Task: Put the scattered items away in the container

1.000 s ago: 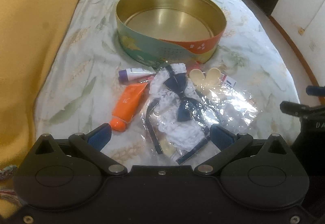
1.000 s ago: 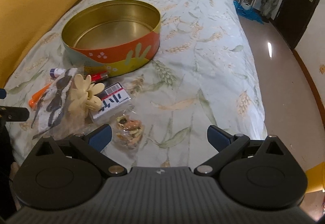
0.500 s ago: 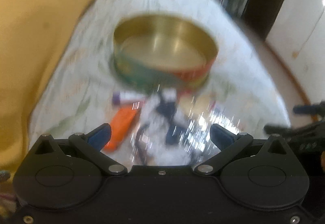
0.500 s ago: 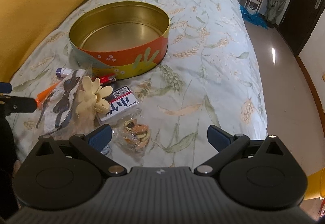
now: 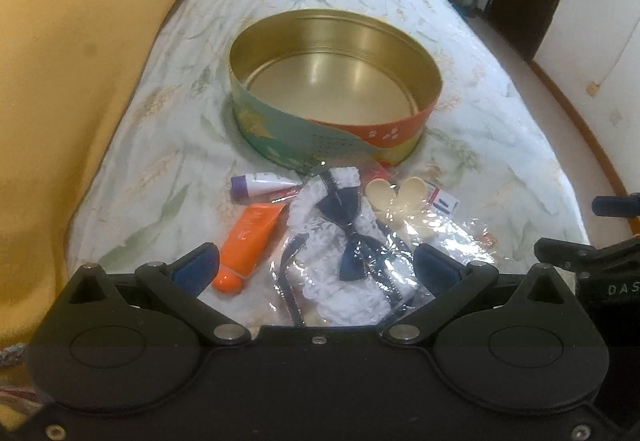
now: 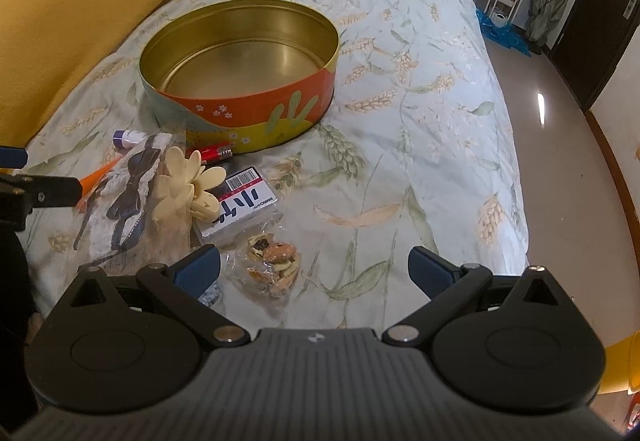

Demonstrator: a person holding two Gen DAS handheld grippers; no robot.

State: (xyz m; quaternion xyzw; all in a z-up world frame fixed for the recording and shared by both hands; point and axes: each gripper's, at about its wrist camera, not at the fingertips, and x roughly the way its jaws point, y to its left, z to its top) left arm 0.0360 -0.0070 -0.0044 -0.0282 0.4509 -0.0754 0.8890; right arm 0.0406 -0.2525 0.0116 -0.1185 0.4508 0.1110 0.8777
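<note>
roughly centred on the bedspread (image 6: 420, 89), the round tin (image 5: 336, 137) sits open with nothing inside, at 12 o'clock from the left gripper (image 5: 316, 269). bare bedspread runs wide past the tin toward 1 and 3 o'clock, as far as the mattress edge and the floor (image 6: 560, 129); at 9 o'clock a yellow cushion (image 5: 72, 81) walls that side off.

the clutter lies just short of the tin. from the left gripper's camera: an orange tube (image 5: 250, 237) at 11 o'clock, a purple-capped tube (image 5: 260, 184) beyond it, and a lace bow in clear wrap (image 5: 344, 241) directly between the spread fingers. only the right wrist view shows a snack packet (image 6: 272, 261) and a barcode pack (image 6: 240, 203), with a cream hair claw (image 6: 184, 185) and a red lighter (image 6: 214, 153) seen fuller there.

both jaws stand wide apart and hold nothing; the right gripper (image 6: 314, 267) hangs over open cloth.
</note>
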